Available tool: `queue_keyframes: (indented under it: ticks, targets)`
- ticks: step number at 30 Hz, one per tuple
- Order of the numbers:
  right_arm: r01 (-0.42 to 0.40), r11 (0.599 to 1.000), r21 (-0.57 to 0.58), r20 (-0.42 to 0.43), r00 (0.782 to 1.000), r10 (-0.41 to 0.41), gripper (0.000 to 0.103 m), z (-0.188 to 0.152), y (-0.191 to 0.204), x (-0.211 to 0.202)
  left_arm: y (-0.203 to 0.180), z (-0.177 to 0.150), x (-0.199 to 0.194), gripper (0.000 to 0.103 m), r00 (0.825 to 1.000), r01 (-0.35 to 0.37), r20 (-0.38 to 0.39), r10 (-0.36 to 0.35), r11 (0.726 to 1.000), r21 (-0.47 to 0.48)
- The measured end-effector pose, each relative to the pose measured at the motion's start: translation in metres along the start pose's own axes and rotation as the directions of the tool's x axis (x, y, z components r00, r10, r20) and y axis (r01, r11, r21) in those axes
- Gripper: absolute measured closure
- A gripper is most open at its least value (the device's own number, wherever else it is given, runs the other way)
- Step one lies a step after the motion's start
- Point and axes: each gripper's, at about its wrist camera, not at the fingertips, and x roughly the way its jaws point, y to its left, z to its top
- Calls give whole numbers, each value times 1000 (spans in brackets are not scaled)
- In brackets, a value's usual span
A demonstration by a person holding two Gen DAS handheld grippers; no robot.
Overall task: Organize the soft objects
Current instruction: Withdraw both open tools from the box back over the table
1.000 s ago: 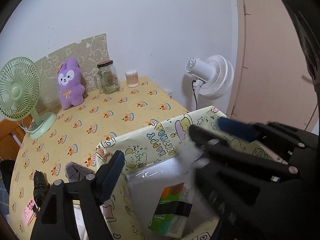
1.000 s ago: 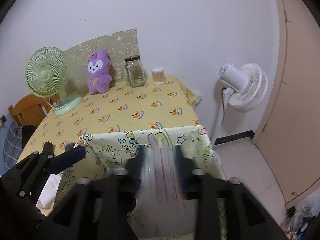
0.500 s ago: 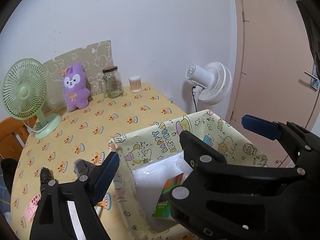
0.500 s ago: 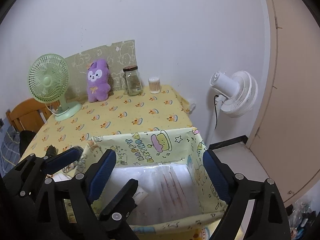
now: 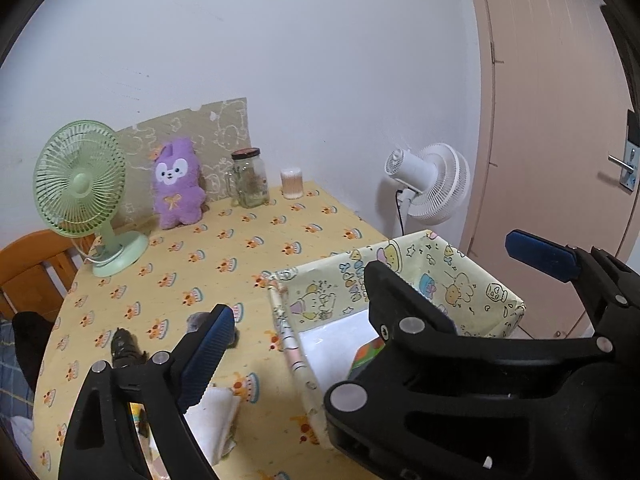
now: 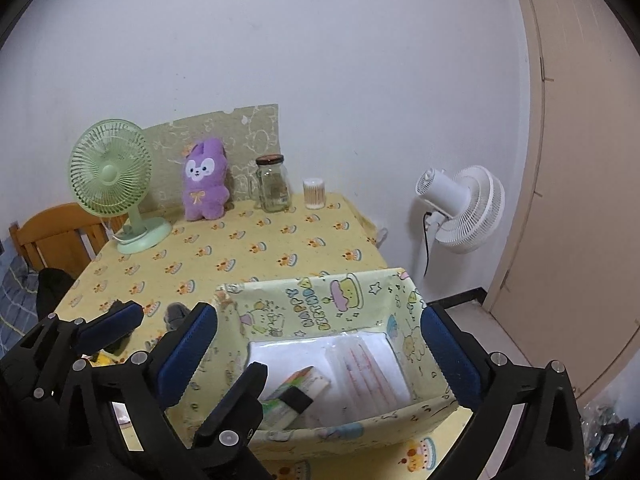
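Both grippers are over the near end of the worktop (image 6: pixel 248 240) rn. Right gripper (image 6: pixel 320 336) has jaws spread wide, they've just been opening, w/ nothing pinched between them; below them a clear plastic packet (image 6: pixel 368 364) lies flat inside the cartoon-print box (image 6: pixel 320 308), next to a small colourful pack (image 6: pixel 298 390). Left gripper (image 5: pixel 368 300) is spread too and has just been opening a bit more, empty afaict. So imo the drop-off into the box is done and the step in hand is going for the next soft thing. Candidates: white folded cloth (image 5: pixel 212 420) just left of the box by the left jaw, a grey soft lump (image 6: pixel 176 314) a bit further back, and the purple plush bunny (image 5: pixel 176 184) way at the back by the green fan (image 5: pixel 84 192). Tip: keep jaws wide until they straddle the cloth, come in low, pinch the folded middle not a loose corner, and stay clear of the box wall so it doesn't get shoved. Glass jar (image 5: pixel 250 180) next to the plush is easy to knock over, careful there.
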Motion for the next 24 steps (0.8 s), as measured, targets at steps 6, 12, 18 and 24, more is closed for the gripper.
queue_keyframes:
  ticks: [6, 12, 18, 24]
  targets:
    - [-53, 998, 16, -6, 999, 53, 0, 1, 13, -7, 13, -2, -14, 10, 999, -28, 27, 29, 999, -27]
    - [-71, 997, 10, 1, 997, 71, 0, 0, 30, -11, 26, -7, -23, 9, 998, -45, 46, 48, 998, -54]
    - [-94, 996, -4, -2, 996, 94, 0, -2, 45, -12, 40, -13, -28, 8, 996, -70, 47, 74, 995, -72]
    - [-74, 997, -19, 10, 997, 74, 0, -8, 62, -14, 55, -24, -32, 4, 994, -85, 55, 90, 992, -93]
